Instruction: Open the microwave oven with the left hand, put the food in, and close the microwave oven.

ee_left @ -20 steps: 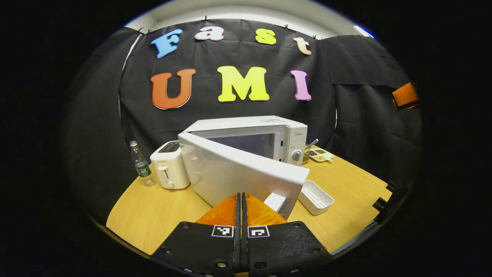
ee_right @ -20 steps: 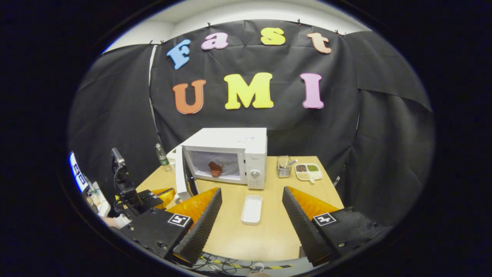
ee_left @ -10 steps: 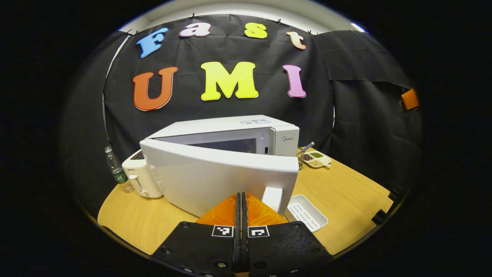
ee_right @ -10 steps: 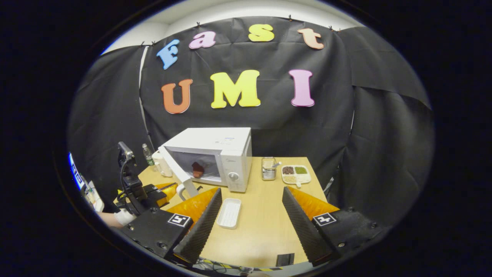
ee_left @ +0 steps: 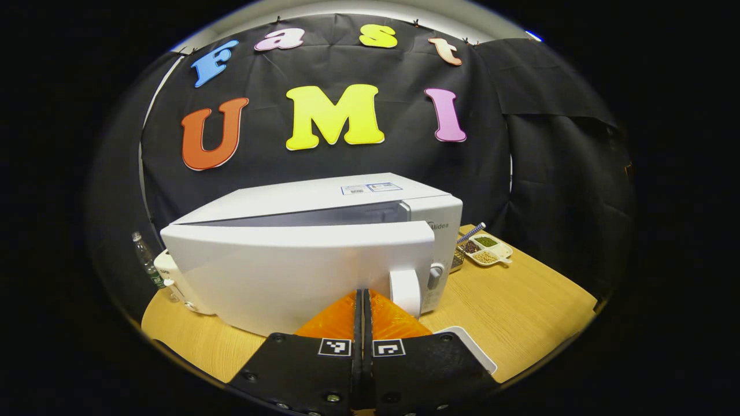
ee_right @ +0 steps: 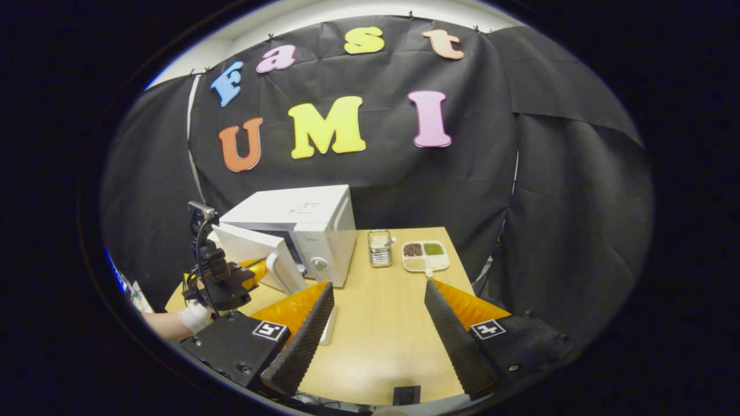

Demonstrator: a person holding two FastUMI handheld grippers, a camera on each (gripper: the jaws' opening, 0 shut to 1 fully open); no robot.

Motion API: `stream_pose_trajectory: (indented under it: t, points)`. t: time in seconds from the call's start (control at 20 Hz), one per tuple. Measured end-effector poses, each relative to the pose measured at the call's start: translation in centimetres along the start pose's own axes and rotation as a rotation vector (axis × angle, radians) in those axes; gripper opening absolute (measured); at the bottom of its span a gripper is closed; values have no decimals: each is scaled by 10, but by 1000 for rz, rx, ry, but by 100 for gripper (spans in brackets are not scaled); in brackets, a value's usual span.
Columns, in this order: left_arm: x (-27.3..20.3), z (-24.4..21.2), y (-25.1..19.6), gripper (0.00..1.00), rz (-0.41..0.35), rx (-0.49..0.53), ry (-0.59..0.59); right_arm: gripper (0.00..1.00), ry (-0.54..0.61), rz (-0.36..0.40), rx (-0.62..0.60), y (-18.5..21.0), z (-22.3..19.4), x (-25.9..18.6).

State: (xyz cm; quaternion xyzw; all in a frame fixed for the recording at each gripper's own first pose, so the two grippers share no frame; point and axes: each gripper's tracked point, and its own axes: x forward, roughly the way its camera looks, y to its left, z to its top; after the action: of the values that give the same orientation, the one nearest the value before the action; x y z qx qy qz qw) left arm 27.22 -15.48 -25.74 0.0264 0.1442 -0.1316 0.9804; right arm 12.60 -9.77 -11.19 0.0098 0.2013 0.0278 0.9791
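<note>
The left gripper (ee_left: 363,303), fingers pressed together, sits against the microwave door (ee_left: 300,277), which runs left-right, slightly ajar; the right gripper (ee_right: 376,315), fingers apart, hangs farther off.

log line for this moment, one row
left gripper: shut, against microwave door | door: nearly closed | right gripper: open, empty

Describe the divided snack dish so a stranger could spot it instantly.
Start at the white microwave on the wooden table. Beside its control side stands a metal wire basket, then the snack dish: flat, white, with compartments of dark, green and pale bits.
</note>
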Motion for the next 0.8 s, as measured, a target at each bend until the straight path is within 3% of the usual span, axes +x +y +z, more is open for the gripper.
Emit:
stream_pose_trajectory:
  t: [0.05,0.1,0.15,0.2,0.25,0.3,0.35,0.4,0.45,0.65,0.7,0.75,0.8]
  points:
    - [6,2,-1,0,3,0,-2,100,3,-4,2,-5,1,3]
    - [14,3,-1,0,4,1,2,91,8,-4,7,-8,1,7]
    - [21,5,0,0,8,3,4,100,12,-3,13,-11,2,11]
    - [27,7,1,0,12,6,1,91,15,-2,16,-13,3,15]
    - [32,10,3,0,19,10,0,100,14,-6,20,-15,5,19]
    - [33,10,4,0,25,3,5,91,17,-4,24,-16,7,23]
    - [32,10,4,0,25,-8,6,100,19,0,30,-17,8,26]
    - [34,8,2,0,21,-2,7,91,18,1,36,-18,10,27]
    - [34,11,1,0,20,8,2,100,17,3,38,-19,11,29]
    - [43,11,1,0,33,-21,27,100,32,16,47,-16,10,37]
    - [45,10,1,0,38,-17,30,91,36,26,51,-12,10,38]
    - [45,10,2,0,38,3,34,100,37,30,59,-10,10,39]
    - [43,11,2,0,45,12,32,100,39,36,65,-7,9,39]
